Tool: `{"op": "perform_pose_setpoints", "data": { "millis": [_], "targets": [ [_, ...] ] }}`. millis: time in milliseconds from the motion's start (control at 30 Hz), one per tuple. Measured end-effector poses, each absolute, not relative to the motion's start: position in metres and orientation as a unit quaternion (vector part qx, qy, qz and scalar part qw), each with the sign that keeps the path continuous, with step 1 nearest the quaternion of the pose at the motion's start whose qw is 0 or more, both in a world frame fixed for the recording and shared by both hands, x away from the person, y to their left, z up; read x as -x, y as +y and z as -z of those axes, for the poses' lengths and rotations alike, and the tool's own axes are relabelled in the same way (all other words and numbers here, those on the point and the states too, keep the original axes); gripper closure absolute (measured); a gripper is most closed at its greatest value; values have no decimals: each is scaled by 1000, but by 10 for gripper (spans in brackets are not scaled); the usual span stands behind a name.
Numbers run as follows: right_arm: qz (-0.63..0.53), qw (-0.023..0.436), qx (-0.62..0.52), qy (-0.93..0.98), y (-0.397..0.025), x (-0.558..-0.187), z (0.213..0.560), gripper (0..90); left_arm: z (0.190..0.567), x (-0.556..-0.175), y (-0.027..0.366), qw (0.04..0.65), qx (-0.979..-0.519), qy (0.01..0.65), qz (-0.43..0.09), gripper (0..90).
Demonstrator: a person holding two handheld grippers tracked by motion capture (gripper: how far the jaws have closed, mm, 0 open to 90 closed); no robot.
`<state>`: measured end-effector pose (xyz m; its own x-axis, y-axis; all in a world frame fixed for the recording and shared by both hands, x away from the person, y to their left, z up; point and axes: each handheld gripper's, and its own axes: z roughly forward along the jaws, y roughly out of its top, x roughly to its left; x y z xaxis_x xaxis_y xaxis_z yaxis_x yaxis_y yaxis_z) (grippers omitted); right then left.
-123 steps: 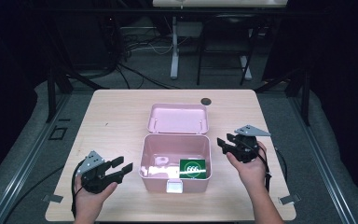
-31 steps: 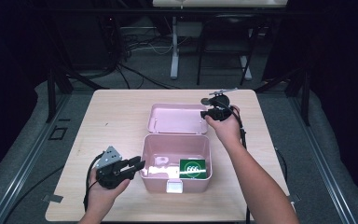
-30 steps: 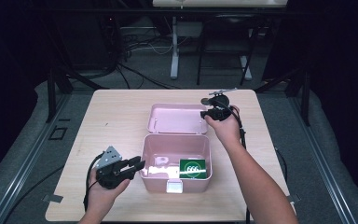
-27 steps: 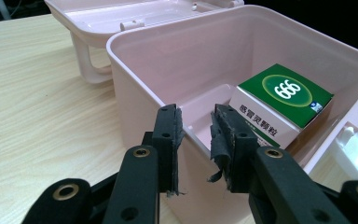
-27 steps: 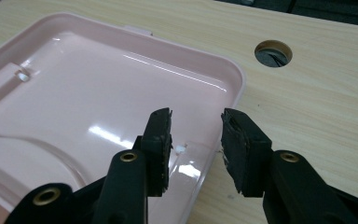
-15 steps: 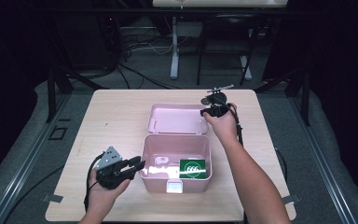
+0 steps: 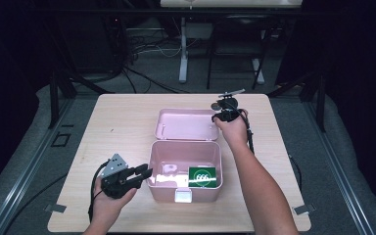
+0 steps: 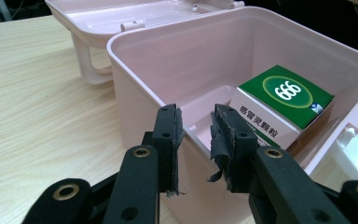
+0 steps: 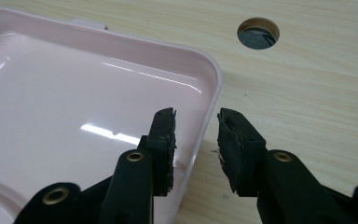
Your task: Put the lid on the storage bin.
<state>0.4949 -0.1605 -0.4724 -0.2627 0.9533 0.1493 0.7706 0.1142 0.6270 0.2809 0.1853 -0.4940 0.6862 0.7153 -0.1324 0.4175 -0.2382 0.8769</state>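
An open pink box (image 7: 166, 192) stands mid-table, its lid (image 7: 186, 125) lying flat behind it. A green "666" carton (image 7: 203, 176) (image 8: 284, 100) rests inside at the right. My left gripper (image 7: 147, 172) (image 8: 196, 126) is at the box's left wall (image 8: 135, 88), jaws a little apart and straddling the rim, one outside and one inside. My right gripper (image 7: 217, 117) (image 9: 196, 123) is at the lid's far right corner, open, with the lid's rim (image 9: 212, 88) between its jaws.
A small white item (image 7: 169, 169) lies on the box floor at the left. The white latch (image 7: 183, 196) hangs on the front wall. A round cable hole (image 9: 258, 32) sits in the table (image 7: 117, 127) just beyond the lid's corner.
Since the earliest frame, the right gripper went from beside the box to the lid's far right corner, and the left gripper came in to the box's left wall. Over the last second both barely moved.
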Motion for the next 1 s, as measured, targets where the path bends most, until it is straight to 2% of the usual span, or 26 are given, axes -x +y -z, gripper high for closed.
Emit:
{"op": "perform_pose_setpoints", "data": {
  "millis": [367,600,1000],
  "targets": [
    [-290,131,-603,732,-160,-499,479,780,494,-281,186,497,-773,366,-147,710],
    [-296,120,-612,723,-161,-499,474,797,494,-281,186,498,-773,366,-147,710],
    [-297,129,-621,713,-159,-495,466,821,494,-281,186,498,-772,366,-147,710]
  ]
}}
